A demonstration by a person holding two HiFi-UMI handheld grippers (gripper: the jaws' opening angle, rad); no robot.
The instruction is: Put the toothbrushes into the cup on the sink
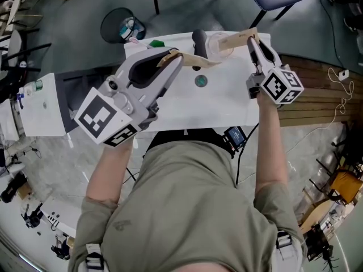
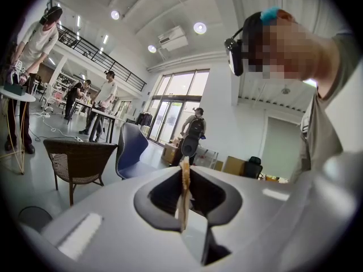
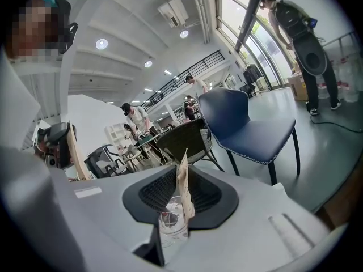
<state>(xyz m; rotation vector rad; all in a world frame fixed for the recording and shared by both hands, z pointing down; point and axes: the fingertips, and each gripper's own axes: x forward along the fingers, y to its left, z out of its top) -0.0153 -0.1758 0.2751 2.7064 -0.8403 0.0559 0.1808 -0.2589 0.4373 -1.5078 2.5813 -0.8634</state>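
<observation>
Apparently mid-delivery, the right gripper (image 1: 253,40), clamped on a wooden toothbrush (image 1: 235,38), holds it over the clear cup (image 1: 216,47) ahead of its jaws, while the left gripper (image 1: 173,58) pinches a second toothbrush (image 1: 199,63), so each next needs tipping past the cup's rim, avoiding the faucet (image 1: 199,38) between them, with bare sink (image 1: 227,103) open beneath.

The white sink (image 1: 221,103) bears a clear cup (image 1: 217,43), a dark tap (image 1: 199,40) and a small green thing (image 1: 157,43).
</observation>
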